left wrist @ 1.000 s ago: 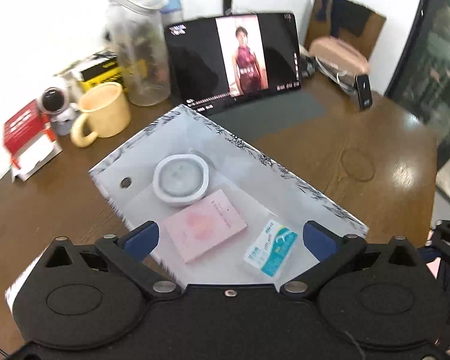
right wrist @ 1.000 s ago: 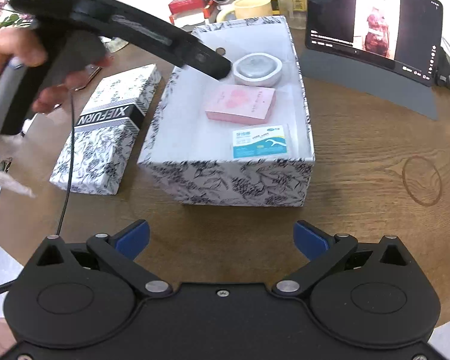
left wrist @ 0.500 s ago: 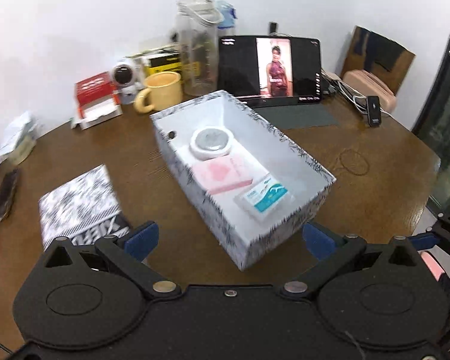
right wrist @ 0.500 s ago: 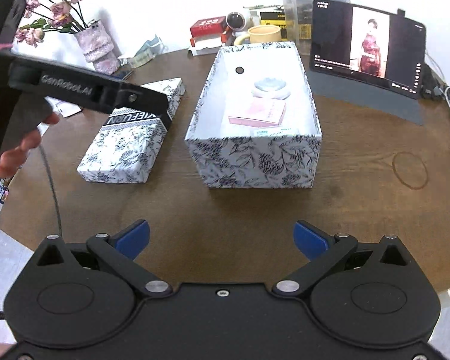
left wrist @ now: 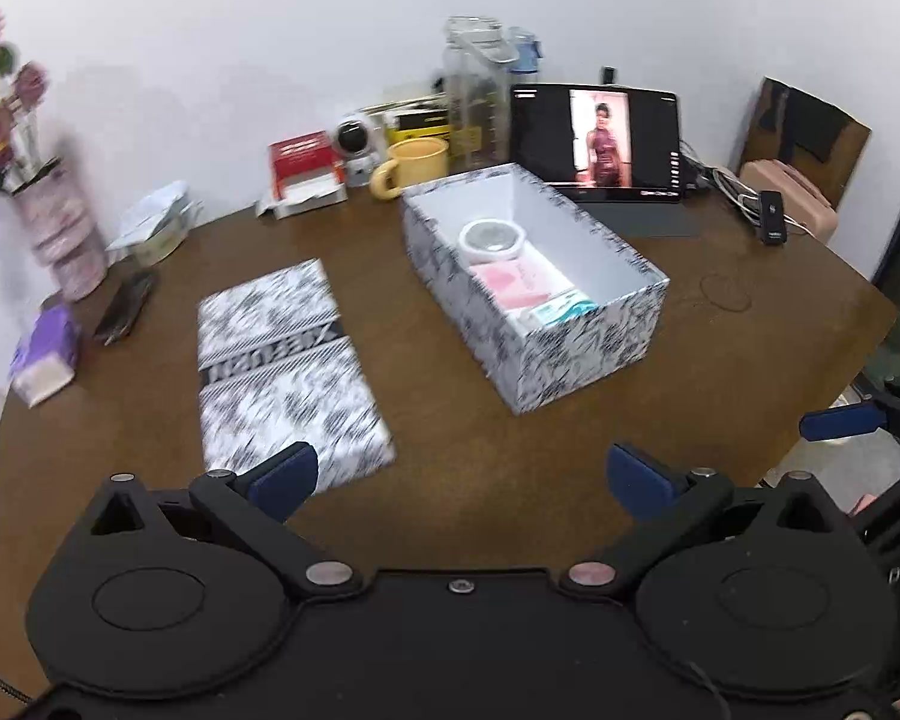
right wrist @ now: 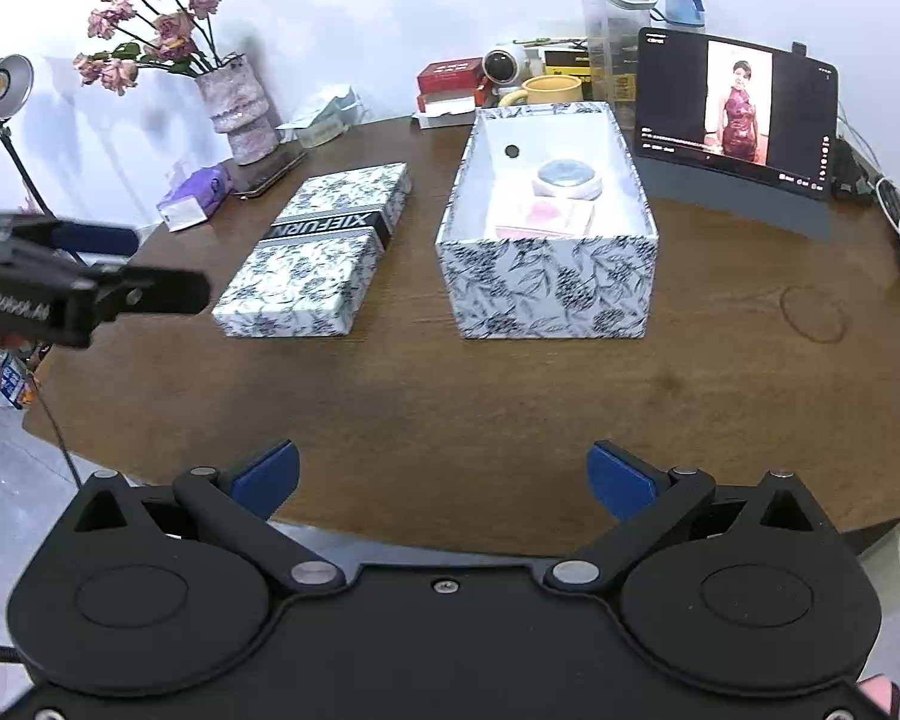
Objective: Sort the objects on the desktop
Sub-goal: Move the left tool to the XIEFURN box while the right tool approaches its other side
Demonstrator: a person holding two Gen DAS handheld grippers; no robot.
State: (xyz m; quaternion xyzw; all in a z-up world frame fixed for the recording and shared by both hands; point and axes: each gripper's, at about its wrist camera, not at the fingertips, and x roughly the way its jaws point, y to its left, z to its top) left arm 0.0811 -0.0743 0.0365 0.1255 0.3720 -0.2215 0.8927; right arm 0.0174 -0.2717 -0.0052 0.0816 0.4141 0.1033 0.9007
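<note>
**Both grippers pulled back from the filled box, jaws wide and empty**

The left gripper (left wrist: 459,471) hovers over the near edge of the brown table (left wrist: 462,414), its blue fingers spread apart with nothing between them. The right gripper (right wrist: 444,471) hangs likewise at the table's near rim, jaws wide and empty. In the right view the left gripper shows at 9 o'clock, level, with part of a hand under it at the frame's edge.

The open box (right wrist: 546,288) stands at about 1 o'clock from the right gripper and 1 o'clock from the left. Inside lie a round white dish (right wrist: 567,178), a pink card (right wrist: 546,219) nearer than it, and, seen only from the left, a teal packet (left wrist: 561,309) nearest of all. The lid (right wrist: 318,246) lies flat on the table beside the box, at 11 o'clock, apart from it.

Half a second ago both grippers sat closer to the box; they have since drawn back, and the left view is blurred.

A tablet (right wrist: 735,111) stands behind the box at 1 o'clock.
</note>
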